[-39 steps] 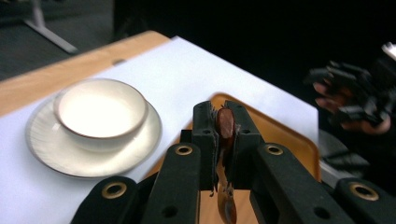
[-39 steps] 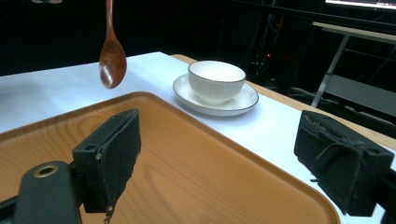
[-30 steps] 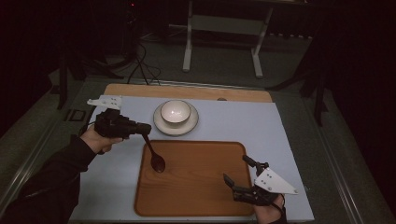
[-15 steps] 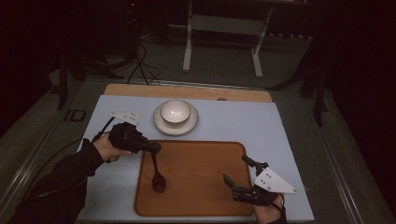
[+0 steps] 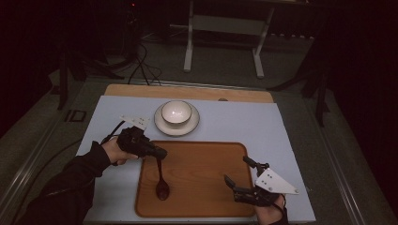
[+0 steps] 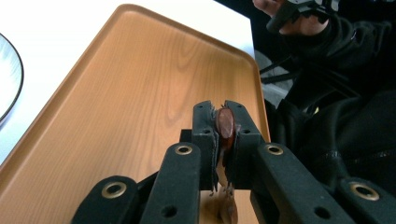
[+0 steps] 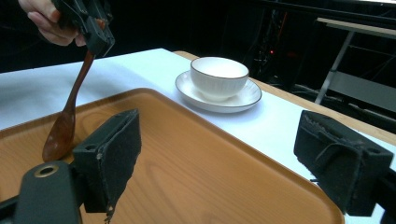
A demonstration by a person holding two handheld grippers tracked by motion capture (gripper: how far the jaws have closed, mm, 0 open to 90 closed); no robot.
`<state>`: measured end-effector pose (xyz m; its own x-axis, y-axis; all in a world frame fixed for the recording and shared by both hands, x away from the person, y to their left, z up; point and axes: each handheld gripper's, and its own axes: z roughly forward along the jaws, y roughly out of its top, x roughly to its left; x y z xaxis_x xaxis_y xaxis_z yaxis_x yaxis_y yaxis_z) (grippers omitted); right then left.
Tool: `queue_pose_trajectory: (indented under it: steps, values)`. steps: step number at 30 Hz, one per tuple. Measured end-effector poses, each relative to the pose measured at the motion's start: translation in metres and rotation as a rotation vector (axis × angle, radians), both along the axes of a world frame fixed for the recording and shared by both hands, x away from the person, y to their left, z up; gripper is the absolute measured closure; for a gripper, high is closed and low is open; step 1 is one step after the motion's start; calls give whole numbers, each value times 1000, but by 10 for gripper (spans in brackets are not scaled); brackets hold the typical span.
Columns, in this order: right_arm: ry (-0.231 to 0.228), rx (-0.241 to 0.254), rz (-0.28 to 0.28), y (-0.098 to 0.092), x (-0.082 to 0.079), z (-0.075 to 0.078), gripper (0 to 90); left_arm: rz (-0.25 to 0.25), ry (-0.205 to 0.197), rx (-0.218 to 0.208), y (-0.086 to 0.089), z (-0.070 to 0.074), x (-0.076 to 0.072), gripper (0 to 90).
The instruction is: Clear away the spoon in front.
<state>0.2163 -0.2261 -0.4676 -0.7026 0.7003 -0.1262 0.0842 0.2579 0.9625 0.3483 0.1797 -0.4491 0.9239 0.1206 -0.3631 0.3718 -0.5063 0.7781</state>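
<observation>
Since you want the spoon (image 5: 162, 180) down on the tray (image 5: 206, 154), you pinch it by the very end of its handle and let the bowl end hang low — its tip sits at or just above the wood near the tray's left side; I can't tell if it touches. Your left gripper (image 5: 157, 153) is clamped tight on that handle, the brown tip (image 6: 225, 123) squeezed between the pads. Left forearm comes in from the lower left, wrist angled so the gripper points right and down over the tray's left edge. Your right gripper (image 5: 241, 177) rests at the tray's near right corner, jaws spread wide with nothing in them, aimed across the tray toward the spoon — parked, out of the way. Cup (image 5: 176, 112) sits on its saucer (image 5: 162, 125) behind the tray, well apart from both hands.
</observation>
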Motion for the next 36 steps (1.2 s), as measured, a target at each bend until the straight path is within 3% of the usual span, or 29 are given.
queue_pose_trajectory:
  steps: [4,5,14,18,29,36]
  values:
    - [5,1,4,0,0,0,147,44,-30,-18,3,-7,5,816]
    - [6,1,5,0,0,-1,147,45,-21,-17,3,-10,6,808]
    - [15,3,13,1,1,-1,147,87,-31,-1,-3,-37,13,735]
    - [15,0,23,1,1,-1,147,102,-61,15,-6,-46,15,693]
    - [22,-1,32,2,1,-2,147,134,-54,30,-12,-65,21,637]
    - [31,-1,44,3,1,-2,148,199,-68,62,-15,-79,24,595]
